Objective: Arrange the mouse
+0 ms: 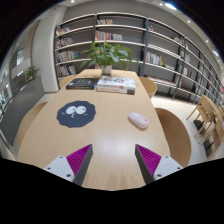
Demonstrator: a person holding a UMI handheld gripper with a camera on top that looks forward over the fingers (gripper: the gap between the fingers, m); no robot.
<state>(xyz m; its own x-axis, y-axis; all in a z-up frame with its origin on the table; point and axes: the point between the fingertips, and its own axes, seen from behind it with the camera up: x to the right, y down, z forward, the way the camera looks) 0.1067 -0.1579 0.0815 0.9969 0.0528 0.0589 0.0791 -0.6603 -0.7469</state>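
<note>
A white computer mouse (pixel 138 120) lies on the light wooden table (pixel 100 140), ahead of my fingers and to the right. A round dark mouse pad (pixel 76 114) with a pale picture on it lies ahead to the left, apart from the mouse. My gripper (pixel 112 160) is open and empty above the near part of the table, with bare tabletop between its purple pads (pixel 79 158).
A stack of books (pixel 116 85) and a dark book (pixel 81 83) lie at the table's far end, with a potted plant (pixel 107 55) behind them. Bookshelves (pixel 150 45) line the back wall. Wooden chairs (pixel 176 135) stand to the table's right.
</note>
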